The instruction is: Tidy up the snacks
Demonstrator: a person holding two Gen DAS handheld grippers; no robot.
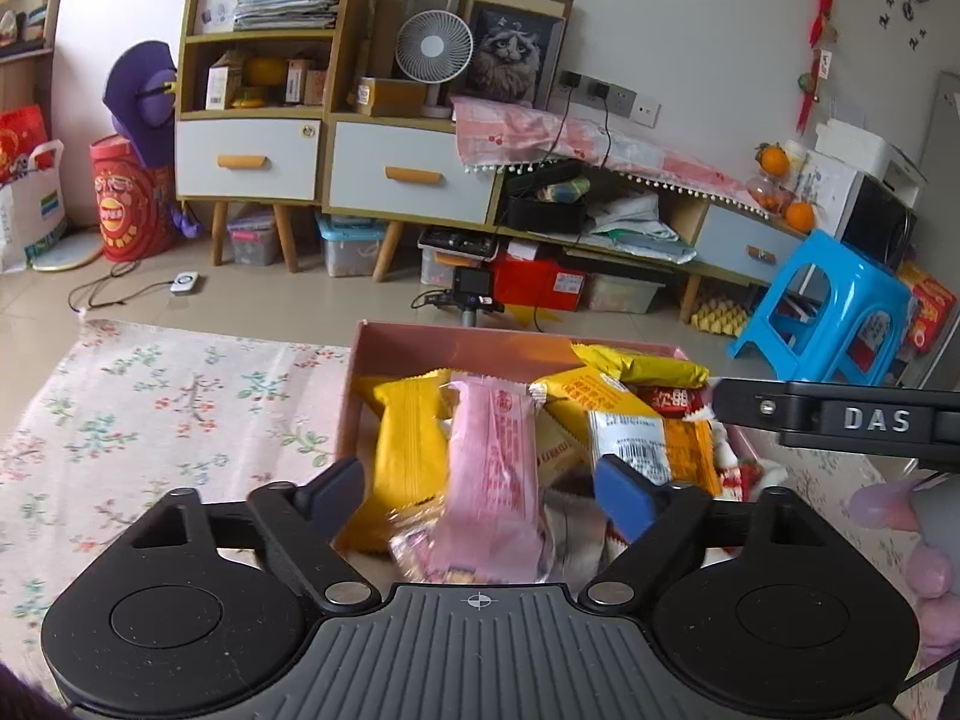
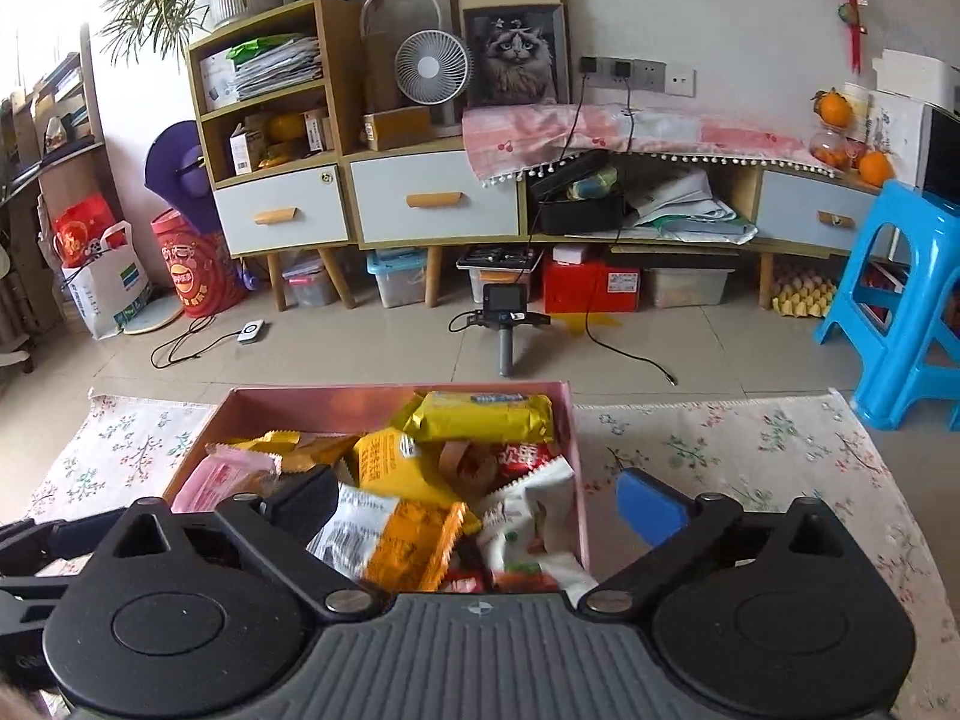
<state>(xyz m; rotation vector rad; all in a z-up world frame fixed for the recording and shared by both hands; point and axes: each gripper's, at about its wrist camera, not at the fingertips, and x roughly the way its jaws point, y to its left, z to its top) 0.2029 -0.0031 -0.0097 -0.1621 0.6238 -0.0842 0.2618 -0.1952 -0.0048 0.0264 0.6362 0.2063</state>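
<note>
The left gripper (image 1: 480, 492) tilts downward over the near end of a pink box (image 1: 456, 333), its jaws spread wide. A pink snack packet (image 1: 492, 474) lies between the fingers, blurred at its near end, and neither pad presses on it. Just left of that packet, by the gripper's left finger, lies a yellow packet (image 1: 408, 444); by the blue pad (image 1: 624, 498) on the right finger sits a white and orange packet (image 1: 654, 444). Beyond the fingertips are more yellow packets and a red one (image 1: 672, 399), all heaped inside the box.

The right gripper (image 2: 480, 507) also tilts down over the box's near right corner, its jaws standing wide apart with nothing clamped. Its left finger is over the snacks, while its blue-padded right finger (image 2: 651, 507) hangs outside the box wall, above the cloth. The same white and orange packet (image 2: 396, 540) lies loose between the fingers, blurred. Farther ahead a long yellow packet (image 2: 480, 417) leans at the far wall of the box.

The box rests on a pale floral cloth (image 2: 750, 456). Beyond it stretches a tiled floor (image 2: 372, 348), then a low wooden cabinet with pale drawers (image 2: 432, 198), a small white fan (image 2: 429, 69) and a framed cat picture (image 2: 516, 54) on top. A blue plastic stool (image 2: 900, 300) stands far right.
</note>
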